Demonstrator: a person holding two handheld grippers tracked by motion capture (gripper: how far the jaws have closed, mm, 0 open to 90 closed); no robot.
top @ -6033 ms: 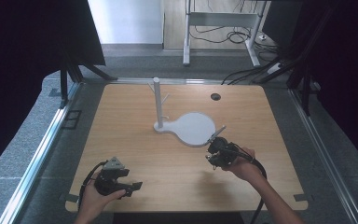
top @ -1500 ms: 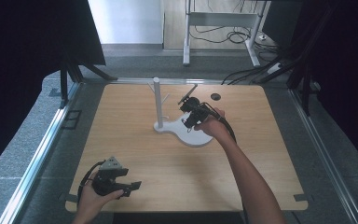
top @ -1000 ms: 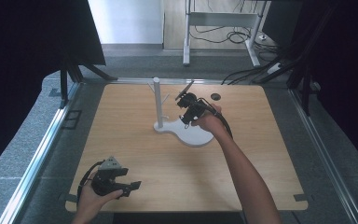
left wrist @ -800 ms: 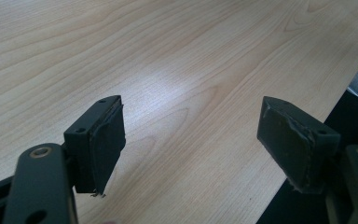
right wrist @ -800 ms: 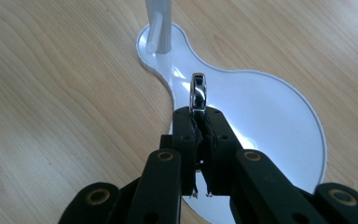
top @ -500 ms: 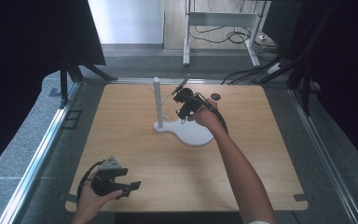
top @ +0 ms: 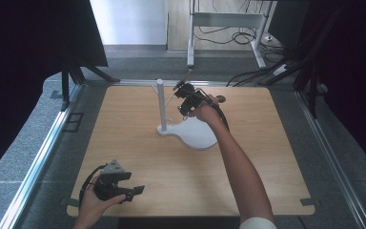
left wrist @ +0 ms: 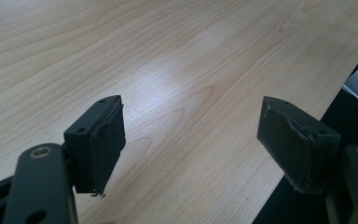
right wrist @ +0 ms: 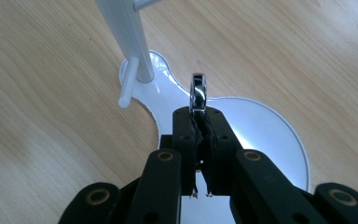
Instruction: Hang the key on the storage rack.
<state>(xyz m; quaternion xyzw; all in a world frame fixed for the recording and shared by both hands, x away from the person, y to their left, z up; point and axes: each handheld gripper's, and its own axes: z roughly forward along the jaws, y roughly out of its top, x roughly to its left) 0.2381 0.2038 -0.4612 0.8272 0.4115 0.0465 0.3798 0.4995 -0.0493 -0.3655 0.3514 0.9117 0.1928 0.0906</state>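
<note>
Upper centre of high view: right tongs [top: 183,93] clamped shut on metal ring [right wrist: 198,93], above white stand [right wrist: 261,130], near its side peg [right wrist: 128,84]. Ring small, stiff, slick, light; edge grip apt. Left tongs [left wrist: 191,135] wide open, empty, over counter [left wrist: 168,56].

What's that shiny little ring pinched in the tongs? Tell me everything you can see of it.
The small shiny silver metal ring looks polished and chrome-like, with bright reflections on its rounded band. It stands upright and edge-on in the right gripper view, its lower part clamped between the black pads of the right tongs, its upper part sticking out beyond them. It hangs in the air above the white stand's flat base, close to the upright white post, touching neither.
</note>
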